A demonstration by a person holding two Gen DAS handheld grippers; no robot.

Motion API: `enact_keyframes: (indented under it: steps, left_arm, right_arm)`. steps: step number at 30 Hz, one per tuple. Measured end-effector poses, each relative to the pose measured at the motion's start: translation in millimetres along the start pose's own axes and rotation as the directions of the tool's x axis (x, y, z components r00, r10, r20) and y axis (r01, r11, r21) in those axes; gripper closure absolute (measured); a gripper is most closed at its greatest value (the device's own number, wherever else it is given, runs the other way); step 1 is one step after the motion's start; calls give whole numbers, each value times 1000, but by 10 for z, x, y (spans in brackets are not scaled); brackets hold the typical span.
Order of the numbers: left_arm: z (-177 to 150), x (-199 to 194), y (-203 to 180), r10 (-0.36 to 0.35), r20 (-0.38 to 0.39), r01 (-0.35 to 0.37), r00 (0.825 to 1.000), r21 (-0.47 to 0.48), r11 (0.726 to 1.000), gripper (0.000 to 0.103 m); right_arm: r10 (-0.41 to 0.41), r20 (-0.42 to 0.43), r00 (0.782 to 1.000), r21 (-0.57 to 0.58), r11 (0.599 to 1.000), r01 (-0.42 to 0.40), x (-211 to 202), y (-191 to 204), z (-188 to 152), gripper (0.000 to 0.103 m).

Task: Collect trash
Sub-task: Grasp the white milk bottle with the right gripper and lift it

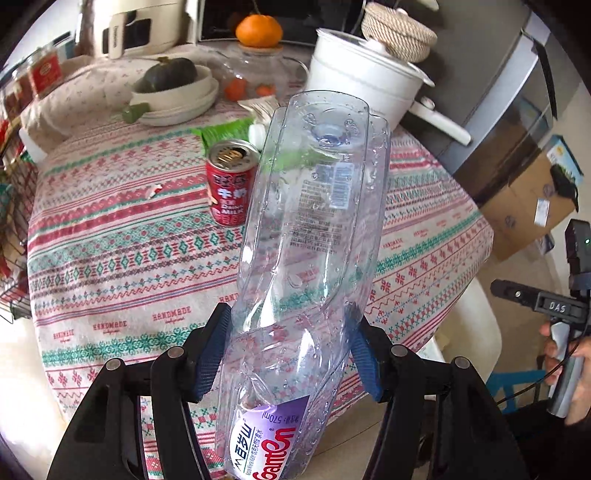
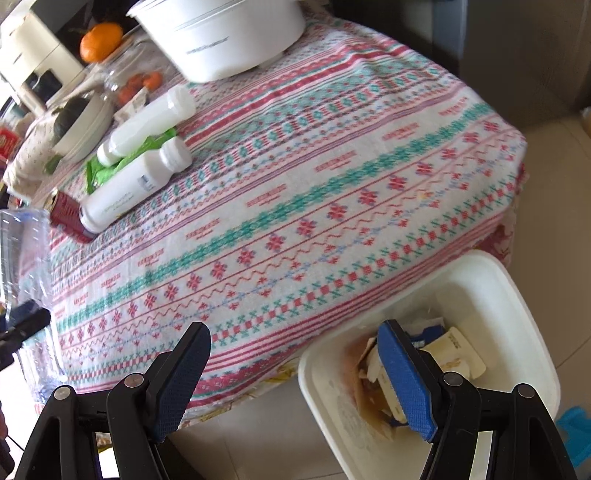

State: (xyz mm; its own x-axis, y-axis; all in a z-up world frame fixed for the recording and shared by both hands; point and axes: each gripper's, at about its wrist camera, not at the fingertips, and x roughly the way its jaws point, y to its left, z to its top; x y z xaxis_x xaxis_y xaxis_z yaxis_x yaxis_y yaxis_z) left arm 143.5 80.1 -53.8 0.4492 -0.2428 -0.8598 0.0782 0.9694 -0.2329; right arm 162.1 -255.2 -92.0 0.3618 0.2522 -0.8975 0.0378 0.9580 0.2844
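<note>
A crushed clear plastic bottle [image 1: 306, 221] stands tilted above the patterned tablecloth [image 1: 110, 258], its labelled neck end nearest the camera. My left gripper [image 1: 288, 317] is shut on it, both blue pads pressing its dented sides. The bottle [image 2: 22, 251] also shows at the left edge of the right wrist view. Behind it on the cloth are a red milk can [image 1: 231, 181], a green wrapper [image 1: 221, 131] and a small scrap [image 1: 153, 192]. Two white bottles [image 2: 133, 184] lie by the can [image 2: 68, 212]. My right gripper [image 2: 293, 328] is open and holds nothing, straddling the table edge and a white bin [image 2: 517, 295] holding trash.
At the back stand a white pot [image 1: 362, 77], a bowl with a dark squash [image 1: 173, 88], an orange [image 1: 258, 31] on a glass jar and a woven basket [image 1: 399, 31]. A cardboard box [image 1: 528, 206] sits on the floor to the right. A wire rack [image 1: 14, 221] borders the left.
</note>
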Motion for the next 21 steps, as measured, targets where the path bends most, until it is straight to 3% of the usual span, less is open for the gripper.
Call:
enact_keyframes:
  steps: [4, 9, 21]
  left_arm:
    - [82, -283, 177, 30, 96, -26, 995, -41, 999, 39]
    - [83, -373, 488, 72, 116, -60, 991, -102, 993, 38]
    - [55, -490, 953, 152, 130, -130, 980, -162, 978, 38]
  right_arm:
    - [-3, -23, 1000, -49, 999, 2, 80, 292, 104, 25]
    - [15, -34, 999, -70, 997, -18, 287, 815, 376, 25]
    - [73, -35, 997, 119, 991, -69, 1081, 1723, 1054, 25]
